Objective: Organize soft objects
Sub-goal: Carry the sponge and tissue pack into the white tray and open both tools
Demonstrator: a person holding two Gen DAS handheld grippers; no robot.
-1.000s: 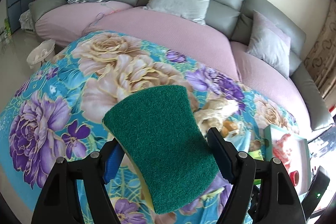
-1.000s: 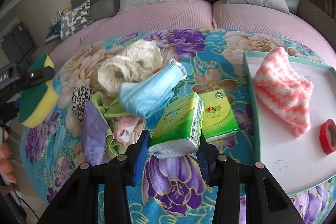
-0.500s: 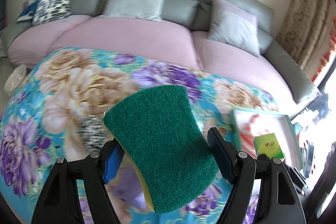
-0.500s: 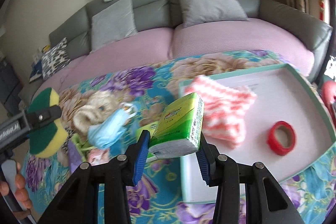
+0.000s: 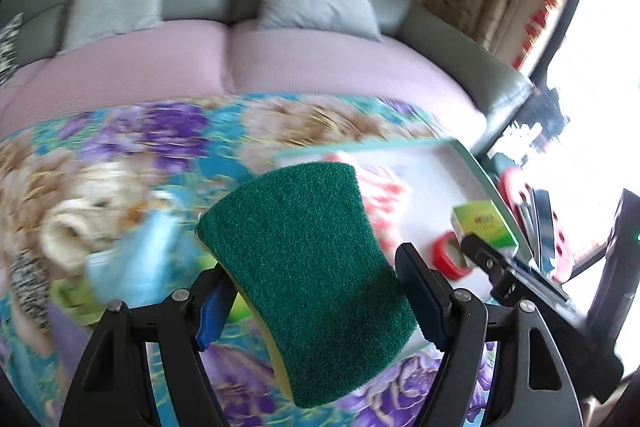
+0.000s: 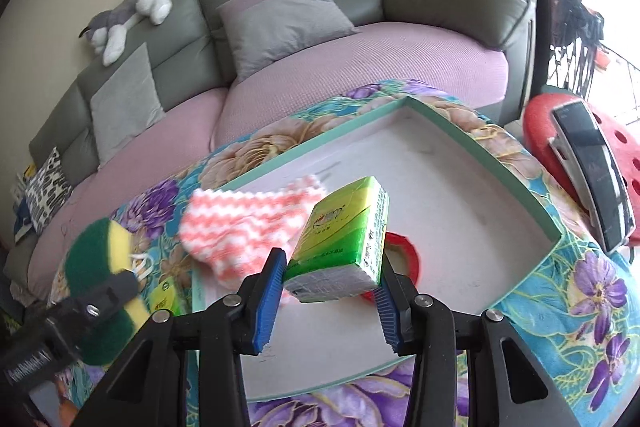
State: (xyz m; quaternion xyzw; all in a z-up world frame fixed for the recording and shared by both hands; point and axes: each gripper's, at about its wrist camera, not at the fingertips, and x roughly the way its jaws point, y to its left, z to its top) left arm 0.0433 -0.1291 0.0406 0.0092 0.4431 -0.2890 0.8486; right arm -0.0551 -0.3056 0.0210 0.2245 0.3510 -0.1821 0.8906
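Observation:
My left gripper [image 5: 316,303] is shut on a green and yellow scouring sponge [image 5: 308,263], held above the flowered tablecloth just left of the tray; the same sponge [image 6: 102,247] shows at the left of the right wrist view. My right gripper [image 6: 326,295] is shut on a green tissue pack [image 6: 340,231], held over the white tray with a teal rim [image 6: 480,163]. A pink and white zigzag cloth [image 6: 240,223] and a red tape roll [image 6: 404,247] lie in the tray. The tissue pack [image 5: 484,223] also appears in the left wrist view over the tray [image 5: 428,179].
A blurred pile of soft things lies left on the tablecloth: a blue face mask [image 5: 136,263], a cream fluffy item [image 5: 80,227], a second green tissue pack [image 6: 166,293]. Behind is a grey sofa with pink covers [image 6: 360,67] and a plush dog [image 6: 128,11]. A red stool [image 6: 560,147] stands right.
Both grippers have swung to the right across the table, from over the pile of soft things to the tray. Each kept its hold, sponge in the left and tissue pack in the right.

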